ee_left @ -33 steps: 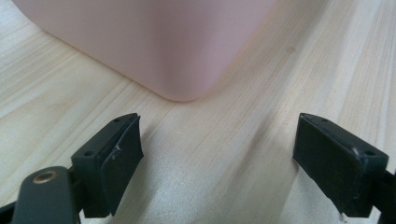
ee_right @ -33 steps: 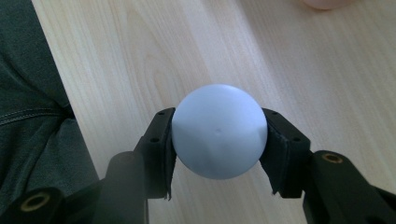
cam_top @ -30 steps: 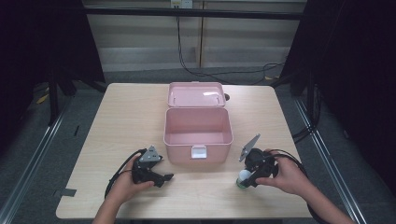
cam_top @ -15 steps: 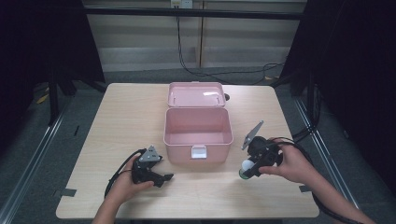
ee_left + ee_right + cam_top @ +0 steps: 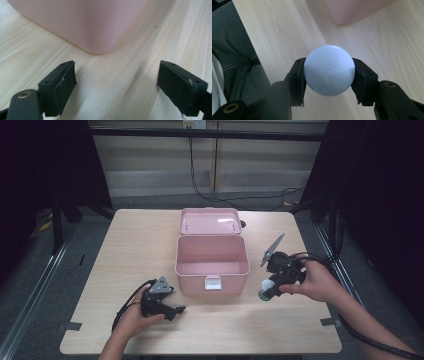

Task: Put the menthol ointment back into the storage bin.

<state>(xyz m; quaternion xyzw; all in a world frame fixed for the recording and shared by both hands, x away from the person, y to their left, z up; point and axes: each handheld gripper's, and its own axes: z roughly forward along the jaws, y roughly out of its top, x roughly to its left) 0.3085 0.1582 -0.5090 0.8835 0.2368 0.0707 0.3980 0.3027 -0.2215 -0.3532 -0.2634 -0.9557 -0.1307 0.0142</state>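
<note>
Our right tool (image 5: 329,75), clenched on the pale ball (image 5: 329,73), has lifted it off the table (image 5: 125,250); the pink box (image 5: 212,262) comes next, we judge.

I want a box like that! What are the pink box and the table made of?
The pink box looks like plastic: smooth, evenly coloured walls, rounded corners and a soft sheen on its open lid. The table looks like pale wood or a wood-look board: long grain lines run across its matt top.
</note>
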